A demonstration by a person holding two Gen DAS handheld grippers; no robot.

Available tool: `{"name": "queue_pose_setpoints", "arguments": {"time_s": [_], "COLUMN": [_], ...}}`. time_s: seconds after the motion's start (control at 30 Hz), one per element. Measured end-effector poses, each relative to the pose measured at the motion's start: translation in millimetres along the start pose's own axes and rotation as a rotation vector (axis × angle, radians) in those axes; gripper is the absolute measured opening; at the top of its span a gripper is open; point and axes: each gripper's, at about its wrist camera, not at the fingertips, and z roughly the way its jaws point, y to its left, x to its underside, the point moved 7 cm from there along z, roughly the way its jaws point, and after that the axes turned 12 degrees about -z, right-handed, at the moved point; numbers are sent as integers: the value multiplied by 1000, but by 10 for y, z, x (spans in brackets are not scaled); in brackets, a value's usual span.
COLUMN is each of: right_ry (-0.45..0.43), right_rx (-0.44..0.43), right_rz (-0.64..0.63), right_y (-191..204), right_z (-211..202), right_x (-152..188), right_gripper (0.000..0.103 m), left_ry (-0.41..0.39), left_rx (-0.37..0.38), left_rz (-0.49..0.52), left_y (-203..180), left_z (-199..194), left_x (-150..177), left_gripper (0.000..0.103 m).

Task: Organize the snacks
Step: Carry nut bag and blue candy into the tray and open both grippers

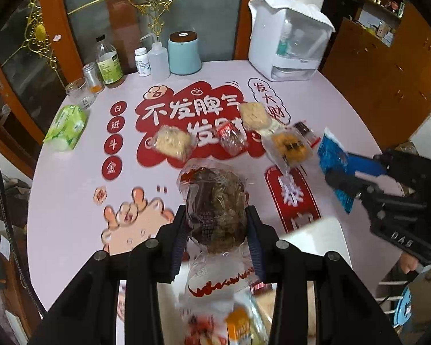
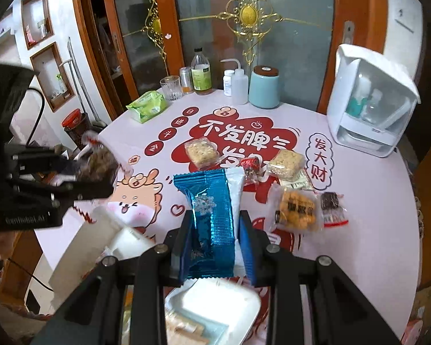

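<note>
Two gripped snacks (image 1: 215, 201) (image 2: 212, 218), six loose.

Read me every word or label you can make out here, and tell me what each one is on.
"不发脾气" on the tablecloth's red cloud.
"发大财" in its white bubble.
"日进斗金" on four red dots.
"DAS" on the right gripper.
"GenRobot.AI" on the left gripper, blurred.
Snack wrappers and bottle labels: too small or blurred.
</note>
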Motion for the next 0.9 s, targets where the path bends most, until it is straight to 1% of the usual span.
{"name": "queue_pose_setpoints", "arguments": {"time_s": [0.17,0.37,0.47,0.53,0.67,0.9], "right_ry": [-17,-5,4,12,33,84], "right_rx": [5,14,41,43,59,65], "right_rz": [23,61,82,100,128,141], "right_y": [205,439,528,560,593,635], "right_z": [-270,-433,-475,-484,-464,-354], "right_x": [171,444,592,656,803,976], "right_gripper": [30,30,30,30,30,31], "left_ry": [-7,-5,-6,-10,19,41], "left_rx": [-10,-28,-39,-61,-75,-100], "left_rz": [-2,-30,-57,-69,-84,-67], "left_y": [-7,13,42,72,107,55], "left_z": [-206,-310,-297,-275,-179,-75], "left_x": [391,847,997,1105,1291,1481], "left_gripper": [37,38,38,38,38,39]}}
